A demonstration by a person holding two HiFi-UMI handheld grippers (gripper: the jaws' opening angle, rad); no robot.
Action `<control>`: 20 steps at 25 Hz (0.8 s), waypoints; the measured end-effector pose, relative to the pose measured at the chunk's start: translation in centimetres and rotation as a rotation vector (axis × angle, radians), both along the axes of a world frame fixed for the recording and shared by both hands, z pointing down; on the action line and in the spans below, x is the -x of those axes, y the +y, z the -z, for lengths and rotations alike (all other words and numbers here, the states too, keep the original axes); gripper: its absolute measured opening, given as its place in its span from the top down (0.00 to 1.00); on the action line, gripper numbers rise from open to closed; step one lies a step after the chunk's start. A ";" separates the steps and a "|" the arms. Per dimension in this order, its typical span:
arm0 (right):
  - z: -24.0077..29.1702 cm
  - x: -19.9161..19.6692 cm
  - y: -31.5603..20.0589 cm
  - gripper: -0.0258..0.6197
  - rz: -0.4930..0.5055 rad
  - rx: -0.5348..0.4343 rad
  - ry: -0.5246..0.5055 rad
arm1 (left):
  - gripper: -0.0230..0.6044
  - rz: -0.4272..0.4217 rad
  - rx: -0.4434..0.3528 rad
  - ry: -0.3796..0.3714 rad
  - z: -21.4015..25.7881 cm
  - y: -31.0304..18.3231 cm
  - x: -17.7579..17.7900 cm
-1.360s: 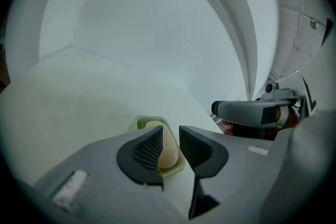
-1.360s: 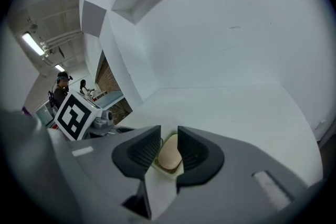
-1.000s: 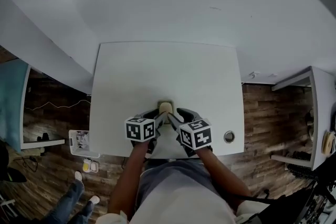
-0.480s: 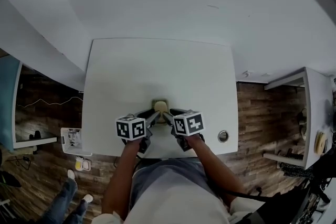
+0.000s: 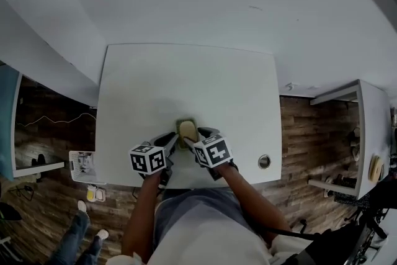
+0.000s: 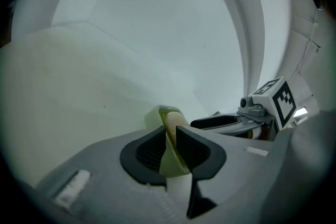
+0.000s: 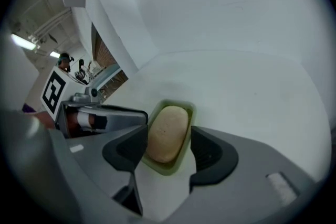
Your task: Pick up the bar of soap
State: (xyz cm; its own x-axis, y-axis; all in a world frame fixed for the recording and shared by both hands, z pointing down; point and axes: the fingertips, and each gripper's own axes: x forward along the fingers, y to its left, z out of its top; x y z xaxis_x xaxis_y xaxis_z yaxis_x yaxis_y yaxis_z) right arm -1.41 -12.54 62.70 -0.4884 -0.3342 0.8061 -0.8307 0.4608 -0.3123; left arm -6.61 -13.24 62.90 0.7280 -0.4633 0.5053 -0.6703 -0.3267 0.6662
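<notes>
A beige bar of soap (image 7: 167, 131) lies in a shallow green dish (image 7: 170, 168) near the front of the white table (image 5: 186, 77). My right gripper (image 7: 168, 140) hangs over it with one jaw on each side of the soap. Its jaws are opening and the pads do not press on the soap. My left gripper (image 6: 170, 139) comes in from the left, closing, its pads pinched on the rim of the dish (image 6: 155, 115). The soap (image 6: 173, 119) shows just past them. In the head view both grippers meet at the soap (image 5: 187, 130).
A round cable hole (image 5: 264, 161) sits in the table's front right corner. The table's front edge lies just below the grippers, against the person's body. Wooden floor surrounds the table, with a white shelf (image 5: 366, 133) at the right and someone's legs (image 5: 84, 226) at the lower left.
The left gripper has closed from wide open onto the dish's rim. The right gripper's jaws have spread wider around the soap. Both cubes have shifted slightly left and down in the head view.
</notes>
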 end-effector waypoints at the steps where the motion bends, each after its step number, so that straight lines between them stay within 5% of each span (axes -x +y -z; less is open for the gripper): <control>1: 0.0 0.2 0.1 0.56 0.028 -0.020 0.030 | 0.86 0.016 0.003 0.020 0.0 0.0 0.0; 8: -0.4 1.6 0.3 0.57 0.091 -0.053 0.145 | 0.86 0.069 -0.004 0.075 -0.2 -0.1 1.0; 14: -1.8 2.2 0.6 0.56 0.220 -0.076 0.330 | 0.91 0.009 0.009 0.121 -0.1 0.2 0.0; 20: -2.1 2.2 0.6 0.55 0.282 -0.062 0.375 | 0.87 0.053 -0.003 0.138 0.3 -0.4 1.6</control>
State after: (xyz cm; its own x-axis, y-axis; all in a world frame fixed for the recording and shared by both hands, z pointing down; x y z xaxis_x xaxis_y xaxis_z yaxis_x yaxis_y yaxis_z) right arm -3.58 -11.94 64.84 -0.2460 -0.2837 0.9268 -0.7209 0.6927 0.0207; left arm -8.17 -13.62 62.65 0.7647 -0.5043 0.4011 -0.5892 -0.2953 0.7521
